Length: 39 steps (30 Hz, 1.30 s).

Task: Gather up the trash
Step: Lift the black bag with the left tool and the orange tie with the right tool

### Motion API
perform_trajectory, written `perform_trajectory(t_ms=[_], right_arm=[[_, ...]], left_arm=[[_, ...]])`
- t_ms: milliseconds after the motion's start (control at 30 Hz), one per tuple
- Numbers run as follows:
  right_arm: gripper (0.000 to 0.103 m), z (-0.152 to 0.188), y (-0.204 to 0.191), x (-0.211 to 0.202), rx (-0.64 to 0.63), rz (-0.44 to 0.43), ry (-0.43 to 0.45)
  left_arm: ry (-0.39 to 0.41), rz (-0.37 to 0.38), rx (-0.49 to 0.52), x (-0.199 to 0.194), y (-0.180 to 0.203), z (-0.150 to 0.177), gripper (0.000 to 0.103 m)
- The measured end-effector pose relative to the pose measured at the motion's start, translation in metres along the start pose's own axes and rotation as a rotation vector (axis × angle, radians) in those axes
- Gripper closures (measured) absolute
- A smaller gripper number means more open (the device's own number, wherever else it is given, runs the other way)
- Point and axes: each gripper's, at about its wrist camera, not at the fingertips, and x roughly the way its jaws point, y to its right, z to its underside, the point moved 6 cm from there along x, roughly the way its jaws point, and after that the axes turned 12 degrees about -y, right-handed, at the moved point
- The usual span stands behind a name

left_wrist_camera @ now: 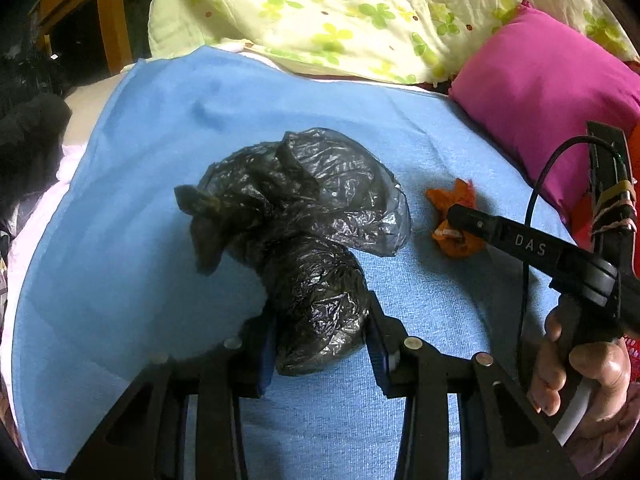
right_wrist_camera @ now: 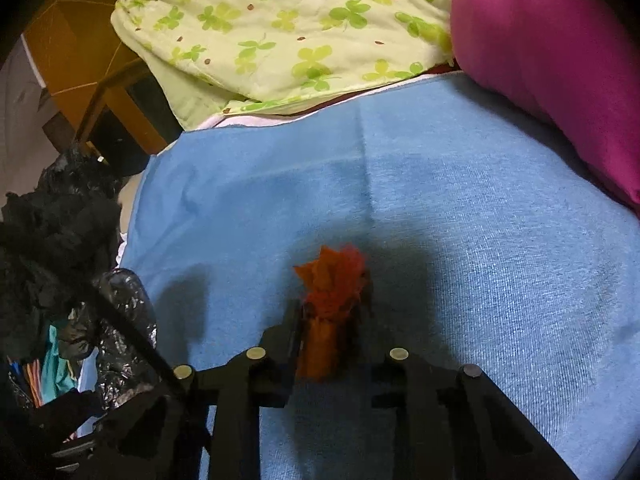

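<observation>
Crumpled orange paper scrap (right_wrist_camera: 332, 312), twisted into a rough wad with a frayed flame-like top, lying on the blue terry cloth sheet (right_wrist_camera: 460, 220) near its middle. Sitting between the fingers of the right gripper (right_wrist_camera: 332, 344), fingers narrowed about its lower half; whether the pads actually press it or merely flank it, cannot tell (shadow hides the right pad). Seen also from the left wrist view (left_wrist_camera: 452, 220), just beside the bag, with one black finger of the right gripper across it.

Likely very light, soft, crushable, not slippery; no fragility worth worrying about. Best taken around the compact waist below the frayed top, since the loose tips would probably tear or slip free. Needs only a gentle squeeze.

Just to its left, the crinkled black plastic trash bag (left_wrist_camera: 304, 220), slumped on the sheet, thin and glossy, a bunched portion held between the closed-in fingers of the left gripper (left_wrist_camera: 320, 320). Film floppy and slick; bunched folds give a surer hold than a single layer. Mouth of the bag not plainly visible in either view, so probably needing to be opened up before the scrap goes in.

Further out: magenta pillow (left_wrist_camera: 540, 100) at the right edge, pale green clover-print quilt (left_wrist_camera: 340, 12) behind, orange-brown wooden furniture (right_wrist_camera: 72, 52) at the far left.
</observation>
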Motion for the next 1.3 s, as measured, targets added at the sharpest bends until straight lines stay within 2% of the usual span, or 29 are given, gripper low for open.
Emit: perform_trajectory(t_ms=[267,700,900,1300], right_arm=[[0.079,0.007,-0.022,-0.022,-0.05,-0.018,0.026],[0.079,0.039,-0.038,-0.099,-0.082,-0.058,0.134],[0.079,0.069,-0.045,-0.128,-0.106,-0.044,0.176],[0.079,0.142,-0.044,-0.174,-0.133,-0.057,0.229]], left_arm=[[0.032,-0.037,-0.005,-0.016,-0.004,0.005,0.062],[0.115,-0.086,0.068,-0.062,0.013,0.016,0.062],[0.155,-0.112,0.107,-0.085,0.023,0.027,0.062],[0.208,-0.115,0.138,-0.123,0.026,0.058,0.062]])
